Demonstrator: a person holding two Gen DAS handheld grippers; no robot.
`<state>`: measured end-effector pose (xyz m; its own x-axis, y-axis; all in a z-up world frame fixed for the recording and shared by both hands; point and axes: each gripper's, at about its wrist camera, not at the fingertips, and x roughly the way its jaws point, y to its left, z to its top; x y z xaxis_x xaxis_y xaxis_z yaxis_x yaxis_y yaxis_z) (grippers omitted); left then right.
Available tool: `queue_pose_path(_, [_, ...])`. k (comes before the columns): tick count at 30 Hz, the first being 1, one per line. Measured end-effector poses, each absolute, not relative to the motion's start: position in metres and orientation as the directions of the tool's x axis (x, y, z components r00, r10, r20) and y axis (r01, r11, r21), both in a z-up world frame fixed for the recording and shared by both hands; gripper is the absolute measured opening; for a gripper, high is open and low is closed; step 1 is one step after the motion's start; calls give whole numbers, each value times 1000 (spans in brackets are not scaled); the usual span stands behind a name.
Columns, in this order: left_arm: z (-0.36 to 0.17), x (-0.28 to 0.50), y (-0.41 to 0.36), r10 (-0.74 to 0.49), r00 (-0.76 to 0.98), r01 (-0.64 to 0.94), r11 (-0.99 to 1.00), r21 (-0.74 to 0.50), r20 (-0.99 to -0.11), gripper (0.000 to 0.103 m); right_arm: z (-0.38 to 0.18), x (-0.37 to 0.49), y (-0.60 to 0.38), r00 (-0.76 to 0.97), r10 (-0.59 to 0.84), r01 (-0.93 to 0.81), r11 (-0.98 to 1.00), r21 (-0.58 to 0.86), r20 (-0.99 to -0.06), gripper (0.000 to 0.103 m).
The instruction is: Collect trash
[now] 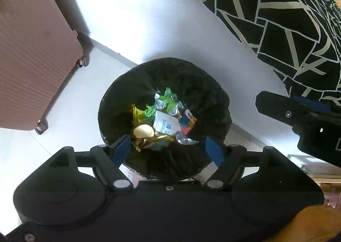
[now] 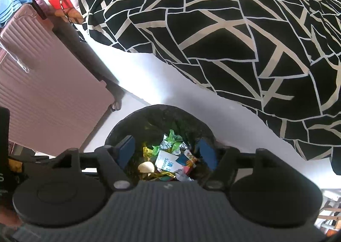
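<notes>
Left wrist view: the left gripper [image 1: 168, 148] hangs over a bin [image 1: 119, 97] lined with a black bag, its jaws spread wide and holding nothing. The trash [image 1: 164, 122] lies in the bottom of the bin: green, gold and silver wrappers, a white printed packet and a pale rounded scrap. A pink suitcase [image 1: 32, 50] stands on its wheels at 10 o'clock from the bin, apart from it. A black quilt with pale lines [image 1: 277, 18] hangs over a white bed side at 1 o'clock. The right gripper's body pokes in at 3 o'clock.

Right wrist view: the right gripper [image 2: 167, 154] also sits above the bin [image 2: 132, 120], jaws wide and empty, trash [image 2: 168, 156] showing between them. Suitcase [image 2: 49, 97] at 10 o'clock, quilt [image 2: 213, 29] at 1 o'clock.
</notes>
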<state>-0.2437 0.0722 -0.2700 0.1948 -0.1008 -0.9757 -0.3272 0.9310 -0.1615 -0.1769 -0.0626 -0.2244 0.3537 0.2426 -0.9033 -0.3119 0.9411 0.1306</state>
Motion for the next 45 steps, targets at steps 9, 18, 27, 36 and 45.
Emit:
queue_pose_path(9, [-271,-245,70,-100,189,-323,933,-158,-977,76,-223,-179,-61,364,237,-303,945,126,-901,79])
queue_pose_path(18, [-271,-245,69,-96,190,-325,933,-155,-977,77,-223,-180,-62,367,233,-298,947,123,-901,79])
queue_pose_path(27, [-270,-246,72,-92,193,-327,933,-153,-977,77,-220,-182,-63,378,225,-289,950,116,-898,79])
queue_pose_path(36, [-269,-247,73,-87,195,-322,935,-147,-977,77,-220,-183,-63,380,224,-289,950,115,-897,79])
queue_pose_path(45, [-267,-249,72,-77,198,-317,938,-138,-977,77,-217,-184,-64,383,225,-293,950,113,-896,79])
